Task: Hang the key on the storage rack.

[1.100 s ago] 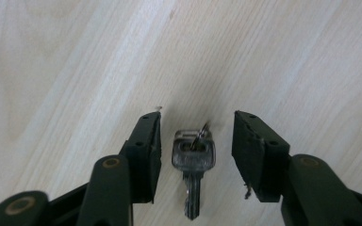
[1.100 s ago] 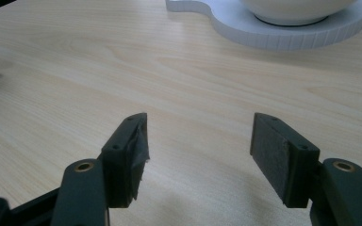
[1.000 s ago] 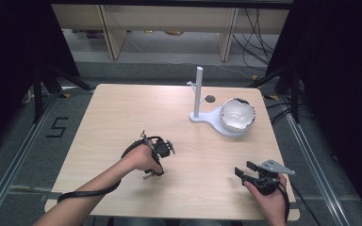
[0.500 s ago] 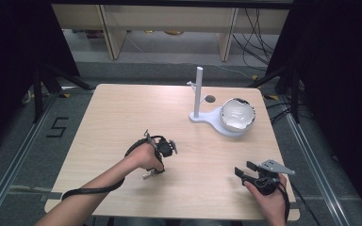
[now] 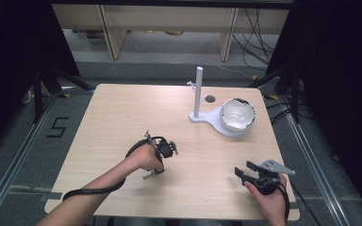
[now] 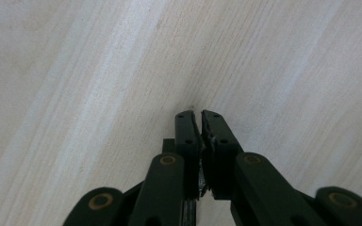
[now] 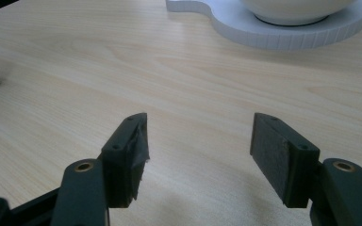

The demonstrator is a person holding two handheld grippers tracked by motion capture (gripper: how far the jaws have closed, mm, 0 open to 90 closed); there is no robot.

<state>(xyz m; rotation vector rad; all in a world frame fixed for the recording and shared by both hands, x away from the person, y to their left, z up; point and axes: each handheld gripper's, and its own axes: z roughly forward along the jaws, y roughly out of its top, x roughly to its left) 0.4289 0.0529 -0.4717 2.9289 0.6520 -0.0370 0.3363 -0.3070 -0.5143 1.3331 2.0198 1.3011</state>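
My left tool has just been closing and is now pressed together on nothing, near the middle of the surface. My right tool is spread near the front right corner — the white bowl sits on its stand well apart, toward the far right edge.

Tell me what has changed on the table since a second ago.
The left gripper has just been closing its jaws: they now stand shut with nothing between them, pointing down at the bare wooden table. Neither hand has shifted. The right gripper rests open near the table's near right edge, and the white bowl sits on its white stand as before.
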